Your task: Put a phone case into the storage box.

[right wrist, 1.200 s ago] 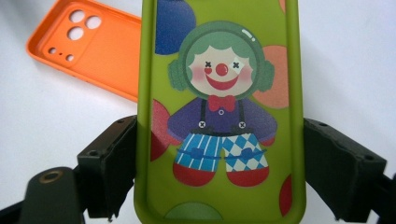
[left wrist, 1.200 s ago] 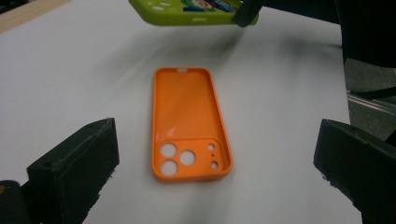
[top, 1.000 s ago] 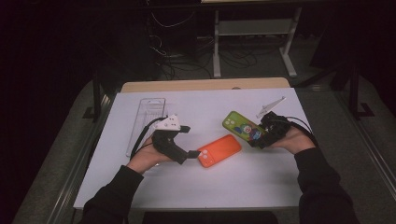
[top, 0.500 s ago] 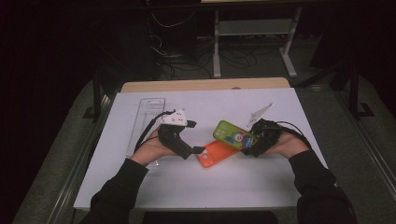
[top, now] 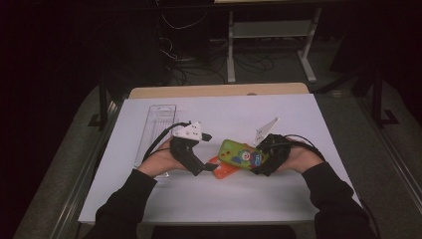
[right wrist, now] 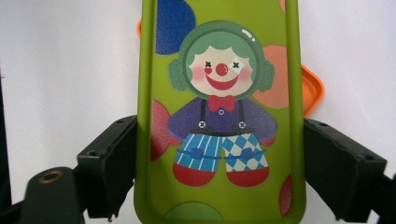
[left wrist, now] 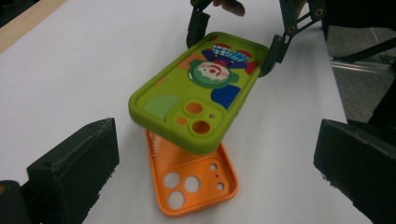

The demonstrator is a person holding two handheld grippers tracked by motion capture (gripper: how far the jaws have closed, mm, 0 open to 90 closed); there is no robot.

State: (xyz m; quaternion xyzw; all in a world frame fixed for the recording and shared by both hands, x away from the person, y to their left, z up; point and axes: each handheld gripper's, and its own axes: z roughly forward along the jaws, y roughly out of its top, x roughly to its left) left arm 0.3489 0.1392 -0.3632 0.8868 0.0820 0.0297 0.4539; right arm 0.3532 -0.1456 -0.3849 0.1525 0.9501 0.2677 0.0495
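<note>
Spreading across most of the high view, a white table top (top: pixel 298 199) carries everything, lit against a dark room. At about ten o'clock on it lies a clear plastic tray (top: pixel 160 119), apart from the work. Near the centre, the person's right gripper (top: pixel 263 158) comes in from three o'clock and is clamped on the long sides of a green phone case (top: pixel 242 155) printed with a clown, holding it tilted in the air, probably so that it can be lowered onto the case beneath. That one, an orange phone case (left wrist: pixel 194 179), lies flat on the table with its hollow side up, partly under the green one. The left gripper (top: pixel 205 167) points in from nine o'clock with its jaws wide apart and nothing between them, seemingly ready to steady the orange case.
</note>
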